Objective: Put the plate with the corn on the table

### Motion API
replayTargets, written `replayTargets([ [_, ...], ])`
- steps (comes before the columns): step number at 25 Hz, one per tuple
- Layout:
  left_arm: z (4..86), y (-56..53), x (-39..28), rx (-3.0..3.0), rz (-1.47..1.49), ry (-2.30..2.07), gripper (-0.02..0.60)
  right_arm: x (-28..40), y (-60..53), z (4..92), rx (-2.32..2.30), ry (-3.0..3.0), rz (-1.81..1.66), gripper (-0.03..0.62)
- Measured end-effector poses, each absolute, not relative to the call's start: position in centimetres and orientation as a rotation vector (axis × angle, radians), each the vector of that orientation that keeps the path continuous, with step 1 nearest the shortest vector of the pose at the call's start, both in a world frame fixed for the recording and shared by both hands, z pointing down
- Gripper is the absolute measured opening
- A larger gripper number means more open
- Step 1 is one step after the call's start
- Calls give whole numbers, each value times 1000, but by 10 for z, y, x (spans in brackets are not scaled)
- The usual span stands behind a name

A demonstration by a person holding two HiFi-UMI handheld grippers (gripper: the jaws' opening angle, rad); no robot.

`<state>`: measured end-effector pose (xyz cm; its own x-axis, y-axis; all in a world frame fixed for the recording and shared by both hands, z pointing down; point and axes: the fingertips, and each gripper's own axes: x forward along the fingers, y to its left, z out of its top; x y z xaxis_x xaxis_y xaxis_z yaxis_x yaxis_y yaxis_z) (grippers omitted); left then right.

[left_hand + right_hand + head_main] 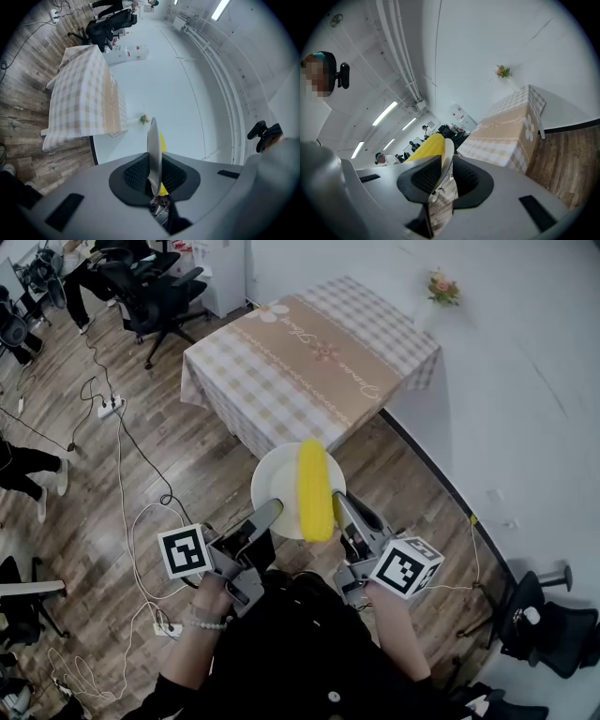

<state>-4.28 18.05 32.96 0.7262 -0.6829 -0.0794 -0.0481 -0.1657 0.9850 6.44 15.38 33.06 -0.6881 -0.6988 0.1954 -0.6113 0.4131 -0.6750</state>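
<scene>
A white plate (273,482) with a yellow corn cob (314,488) lying on it is held in the air above the wooden floor, just short of the near corner of the table (309,352). My left gripper (269,513) is shut on the plate's near left rim, seen edge-on as the plate (153,150) between the pads. My right gripper (339,507) is shut on the plate's right rim; there the plate (446,159) and the corn (427,146) show between its pads. The table wears a checked cloth with a tan runner.
Office chairs (155,287) stand beyond the table's far left. Cables and a power strip (111,407) lie on the wood floor at left. A small flower bunch (442,287) sits by the white wall. Another chair (548,624) is at the right.
</scene>
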Motion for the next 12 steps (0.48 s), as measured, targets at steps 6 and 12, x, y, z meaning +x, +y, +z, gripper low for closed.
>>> replayTargets([
  [6, 332, 179, -56, 1660, -614, -581, 43, 52, 153, 331, -1230, 2529, -1111, 104],
  [12, 335, 181, -69, 1655, -609, -584, 43, 39, 155, 335, -1252, 2523, -1121, 103],
])
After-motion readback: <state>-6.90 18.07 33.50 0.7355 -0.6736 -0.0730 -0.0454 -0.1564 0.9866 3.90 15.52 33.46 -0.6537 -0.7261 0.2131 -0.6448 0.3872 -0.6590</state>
